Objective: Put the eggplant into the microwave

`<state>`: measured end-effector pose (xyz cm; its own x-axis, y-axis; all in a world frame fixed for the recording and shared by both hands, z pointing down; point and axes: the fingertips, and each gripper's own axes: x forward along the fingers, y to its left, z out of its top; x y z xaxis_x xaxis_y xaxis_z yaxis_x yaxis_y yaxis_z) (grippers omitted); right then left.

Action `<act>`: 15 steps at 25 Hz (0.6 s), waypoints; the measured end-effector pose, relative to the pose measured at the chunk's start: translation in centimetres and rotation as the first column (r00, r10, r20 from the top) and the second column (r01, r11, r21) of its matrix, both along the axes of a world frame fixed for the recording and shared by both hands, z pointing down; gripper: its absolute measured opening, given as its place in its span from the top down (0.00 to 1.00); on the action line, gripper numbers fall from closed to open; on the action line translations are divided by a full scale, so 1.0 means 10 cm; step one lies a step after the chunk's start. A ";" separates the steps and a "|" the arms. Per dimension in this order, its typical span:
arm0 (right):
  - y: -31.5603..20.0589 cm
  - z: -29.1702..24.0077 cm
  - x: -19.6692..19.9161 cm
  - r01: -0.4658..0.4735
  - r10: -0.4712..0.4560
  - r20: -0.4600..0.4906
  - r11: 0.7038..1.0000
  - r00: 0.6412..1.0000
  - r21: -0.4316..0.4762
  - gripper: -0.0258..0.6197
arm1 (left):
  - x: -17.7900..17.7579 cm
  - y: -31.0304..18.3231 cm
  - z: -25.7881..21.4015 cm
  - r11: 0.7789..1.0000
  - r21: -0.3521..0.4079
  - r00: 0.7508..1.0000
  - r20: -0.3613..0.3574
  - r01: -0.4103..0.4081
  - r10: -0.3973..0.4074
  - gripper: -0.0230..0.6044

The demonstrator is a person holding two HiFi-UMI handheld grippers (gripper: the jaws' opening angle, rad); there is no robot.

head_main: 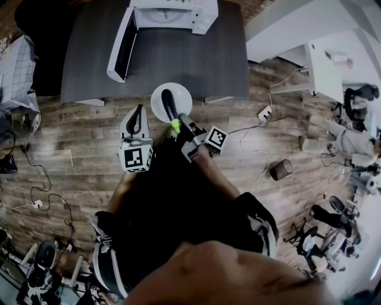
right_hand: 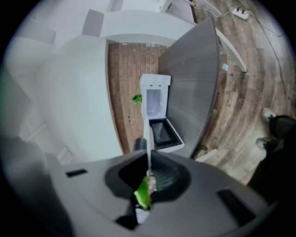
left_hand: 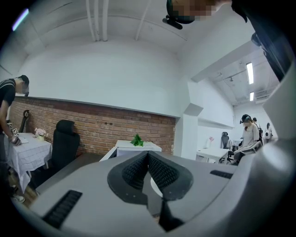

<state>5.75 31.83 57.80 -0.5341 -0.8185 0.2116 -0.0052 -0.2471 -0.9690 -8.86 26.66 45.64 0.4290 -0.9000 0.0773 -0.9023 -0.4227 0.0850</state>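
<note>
Our right claw [head_main: 180,127] is clamped on the near rim of a white plate [head_main: 181,98]. The eggplant [head_main: 168,102] lies on that plate, its green stem at the pads. We hold the plate above the floor, just short of the desk [head_main: 178,59], where the microwave [head_main: 178,15] stands with its door open. Our left claw [left_hand: 148,153] is closed on nothing, beside the plate.

Dark purple-black eggplant [head_main: 168,102] with a bright green stem, on a white plate [head_main: 184,100]. White microwave [head_main: 178,15], dark grey counter [head_main: 178,59], brown plank floor [head_main: 286,137], red brick wall [left_hand: 115,126].
</note>
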 end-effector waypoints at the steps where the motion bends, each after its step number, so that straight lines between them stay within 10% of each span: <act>1: 0.00 0.00 0.01 0.001 -0.001 -0.001 1.000 1.000 0.001 0.90 | 0.00 0.00 0.01 1.000 0.005 1.000 -0.001 0.000 0.000 0.91; 15: -0.16 0.11 0.25 0.070 -0.070 0.021 0.997 0.997 -0.014 0.90 | 0.28 -0.12 -0.02 0.998 -0.007 0.998 0.011 0.059 -0.059 0.91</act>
<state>8.22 30.21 58.87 -0.5941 -0.7759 0.2120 -0.0035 -0.2610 -0.9653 -6.03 25.42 45.47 0.3746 -0.9229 0.0886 -0.9263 -0.3685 0.0785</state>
